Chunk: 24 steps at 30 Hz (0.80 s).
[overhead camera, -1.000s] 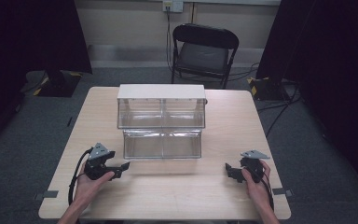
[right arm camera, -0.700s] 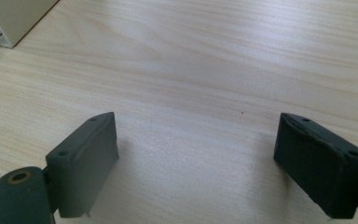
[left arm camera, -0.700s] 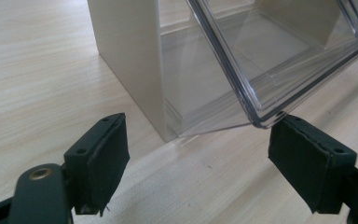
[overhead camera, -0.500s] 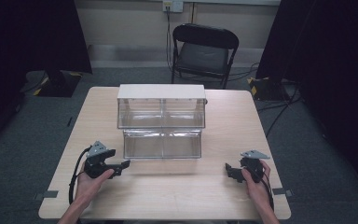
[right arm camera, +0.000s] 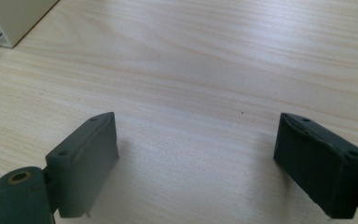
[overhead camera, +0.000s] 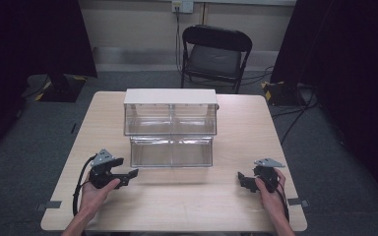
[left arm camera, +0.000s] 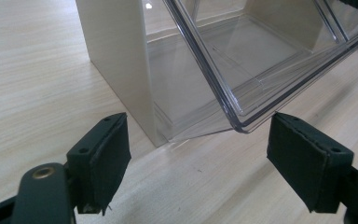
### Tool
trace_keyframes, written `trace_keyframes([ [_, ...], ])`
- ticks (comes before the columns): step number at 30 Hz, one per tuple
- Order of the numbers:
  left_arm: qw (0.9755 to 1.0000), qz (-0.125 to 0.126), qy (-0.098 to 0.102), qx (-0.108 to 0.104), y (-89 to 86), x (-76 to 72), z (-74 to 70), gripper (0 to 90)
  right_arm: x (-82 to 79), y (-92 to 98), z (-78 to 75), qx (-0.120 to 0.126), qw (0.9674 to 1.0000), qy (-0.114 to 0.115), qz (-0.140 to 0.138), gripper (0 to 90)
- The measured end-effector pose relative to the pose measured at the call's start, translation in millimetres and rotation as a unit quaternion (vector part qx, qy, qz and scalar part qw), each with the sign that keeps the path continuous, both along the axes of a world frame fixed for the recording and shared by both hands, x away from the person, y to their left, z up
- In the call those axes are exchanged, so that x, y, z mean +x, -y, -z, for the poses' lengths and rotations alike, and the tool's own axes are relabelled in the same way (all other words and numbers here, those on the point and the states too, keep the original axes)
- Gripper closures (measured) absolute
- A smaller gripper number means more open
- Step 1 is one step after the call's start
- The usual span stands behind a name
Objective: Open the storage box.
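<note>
Both grippers sit low in the high view with jaws spread wide and nothing between them. Left gripper (overhead camera: pixel 128 176) lies at lower left of that frame, pointing right toward the clear storage box (overhead camera: pixel 170 129) at centre frame. Compared with a second ago it has edged slightly toward the box; the shift is small. Right gripper (overhead camera: pixel 241 179) rests at lower right, in the same place as before, aimed across bare wood.

In the left gripper view, the two black pads (left arm camera: pixel 100 161) stand well apart at the bottom corners. Between and above them sits the box's cream side wall (left arm camera: pixel 121 60) and, upper right, the clear lower drawer (left arm camera: pixel 261 60), tilted open, its front edge near the right pad but not touching it.

In the right gripper view, the released jaws frame pale table (right arm camera: pixel 191 70), with a corner of the box at upper left.

Judging from this, the left gripper is lining up on the drawer front, and contact is not yet made.
</note>
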State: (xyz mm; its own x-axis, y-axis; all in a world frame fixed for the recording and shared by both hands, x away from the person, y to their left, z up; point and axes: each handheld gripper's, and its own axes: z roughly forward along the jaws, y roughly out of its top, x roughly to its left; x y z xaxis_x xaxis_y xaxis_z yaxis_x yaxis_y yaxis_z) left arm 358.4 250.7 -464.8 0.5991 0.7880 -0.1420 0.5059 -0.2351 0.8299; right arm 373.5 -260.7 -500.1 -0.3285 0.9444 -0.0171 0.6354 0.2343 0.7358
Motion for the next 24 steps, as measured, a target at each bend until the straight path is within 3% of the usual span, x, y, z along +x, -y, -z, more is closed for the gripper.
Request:
trace_keyframes([
  [10,1.0000,0.004,0.001,-0.003,1.8,-1.2,-0.4,22.1,0.0,0.0,0.0,0.000,1.0000,0.000,0.000,12.9],
  [13,0.9999,0.003,0.009,-0.009,2.8,-1.8,-2.7,22.4,0.0,0.0,0.0,0.000,1.0000,0.000,0.000,12.9],
  [18,0.9998,-0.003,0.005,-0.019,1.0,-0.9,-2.8,21.4,0.0,0.0,0.0,0.000,1.0000,0.000,0.000,12.9],
  [24,1.0000,0.008,-0.005,0.000,6.5,0.4,0.4,22.1,0.0,0.0,0.0,0.000,1.0000,0.000,0.000,12.9],
])
